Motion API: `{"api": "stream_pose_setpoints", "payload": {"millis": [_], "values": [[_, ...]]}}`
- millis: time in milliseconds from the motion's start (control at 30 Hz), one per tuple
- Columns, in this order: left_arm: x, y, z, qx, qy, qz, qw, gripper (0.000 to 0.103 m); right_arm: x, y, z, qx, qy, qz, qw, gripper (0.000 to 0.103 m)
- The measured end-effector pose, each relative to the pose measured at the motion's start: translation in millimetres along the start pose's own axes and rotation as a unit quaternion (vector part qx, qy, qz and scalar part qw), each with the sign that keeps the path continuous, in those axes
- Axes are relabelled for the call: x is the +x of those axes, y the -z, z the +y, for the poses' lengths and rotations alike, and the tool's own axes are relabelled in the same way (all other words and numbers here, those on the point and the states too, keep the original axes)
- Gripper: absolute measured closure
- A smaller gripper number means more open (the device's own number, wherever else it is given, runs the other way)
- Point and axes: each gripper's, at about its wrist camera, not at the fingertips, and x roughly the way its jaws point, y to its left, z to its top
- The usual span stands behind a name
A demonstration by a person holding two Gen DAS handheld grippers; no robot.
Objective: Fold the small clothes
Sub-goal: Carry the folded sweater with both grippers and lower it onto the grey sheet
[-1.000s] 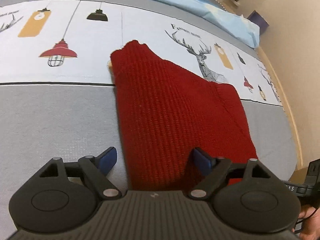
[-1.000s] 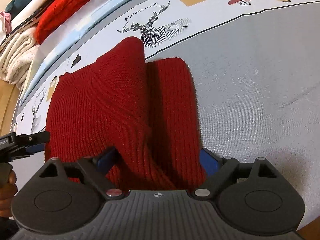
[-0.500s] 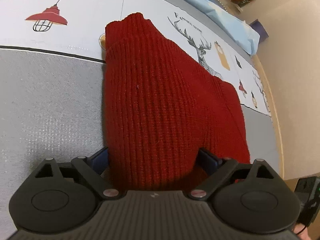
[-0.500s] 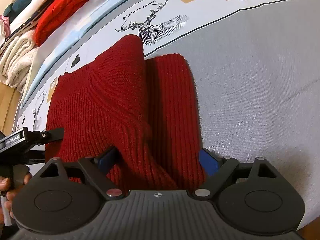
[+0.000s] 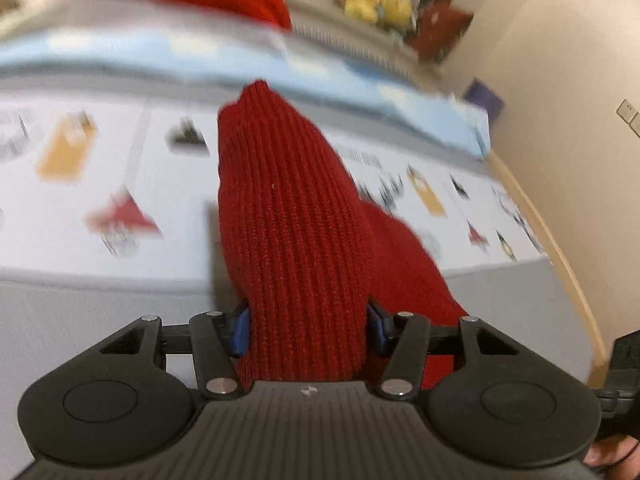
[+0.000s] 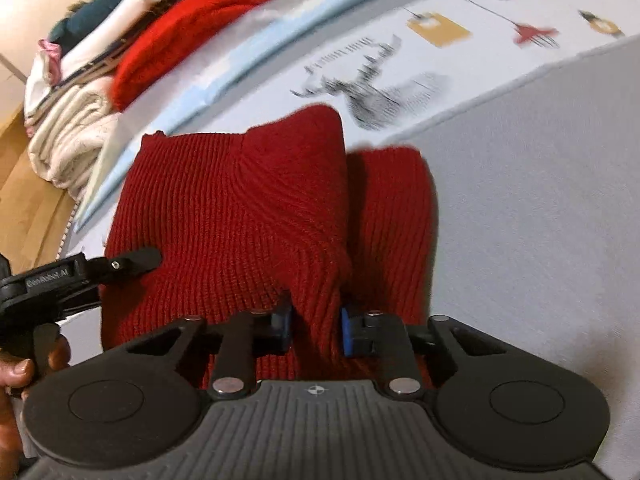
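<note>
On the grey, lamp-printed bedspread [image 6: 540,208], both tongs [image 5: 308,328] [image 6: 316,330] have just closed, gripping the red sweater [image 6: 240,208].

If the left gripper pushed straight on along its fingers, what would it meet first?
The red knit sweater: the left gripper has just been closing, and its pads already press a bunched fold. Beyond that fold lies the printed bedcover, though depth is hard to judge in the blur.
</note>
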Motion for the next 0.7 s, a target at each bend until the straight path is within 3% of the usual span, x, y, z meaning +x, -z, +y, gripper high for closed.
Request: {"api": "stream_pose_setpoints", "payload": {"millis": [167,267,400,567,700], "values": [[-19,-21,44,-0.035,-0.033,-0.033,0.9983,0.039,22,-10,51,-0.038,-0.027,-0.051,0.998,0.083],[-28,-22,66,-0.050,-0.065,-0.033,0.9961,0.038,43,-14,73,-0.062,-0.016,-0.050,0.997,0.082],[-32,-12,89,-0.073,-0.063,0.026,0.9950,0.038,77,-8,79,-0.061,0.007,0.029,0.998,0.081],[-17,10,88,-0.037,-0.073,0.096,0.9920,0.035,73,-11,75,-0.059,0.016,0.022,0.998,0.081],[-34,14,100,-0.090,-0.058,0.093,0.9899,0.036,61,-6,71,-0.040,0.013,0.024,0.999,0.079]]}}
